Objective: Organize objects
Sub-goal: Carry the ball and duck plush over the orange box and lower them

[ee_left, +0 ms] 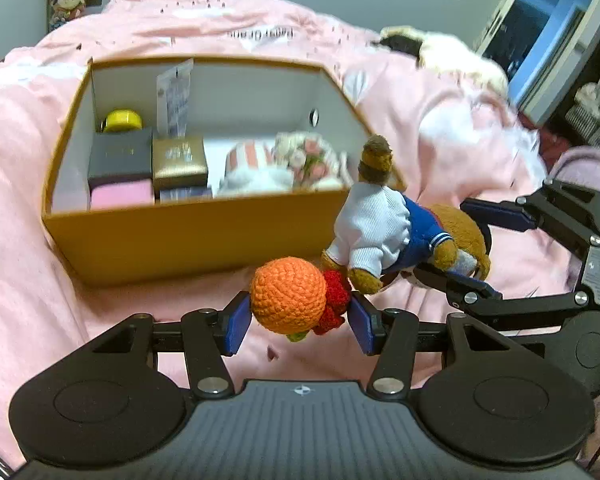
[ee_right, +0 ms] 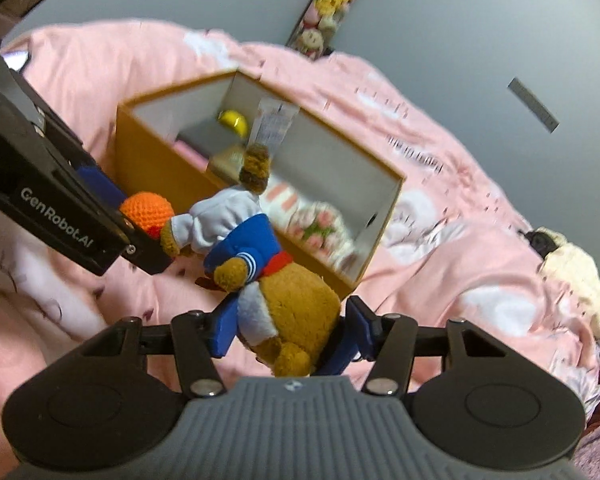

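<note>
An orange crocheted ball toy [ee_left: 288, 294] with red knitted bits sits between the blue pads of my left gripper [ee_left: 300, 318], which is shut on it above the pink duvet. Just to its right, my right gripper [ee_left: 480, 246] is shut on the head of a brown plush bear [ee_left: 376, 224] in a white and blue sailor outfit. In the right wrist view the bear [ee_right: 296, 312] hangs head-first between the pads of the right gripper [ee_right: 290, 328], with the left gripper [ee_right: 136, 220] and the orange toy [ee_right: 148, 210] beside it. Both toys hover near the front of an open mustard box [ee_left: 188, 240].
The box holds a yellow jar [ee_left: 122, 120], a black case [ee_left: 120, 156], a gold case [ee_left: 179, 160], a pink item [ee_left: 120, 194], an upright packet [ee_left: 174, 100] and a striped plush with flowers [ee_left: 300, 156]. A cream and black plush [ee_right: 572, 268] lies on the duvet [ee_left: 20, 160].
</note>
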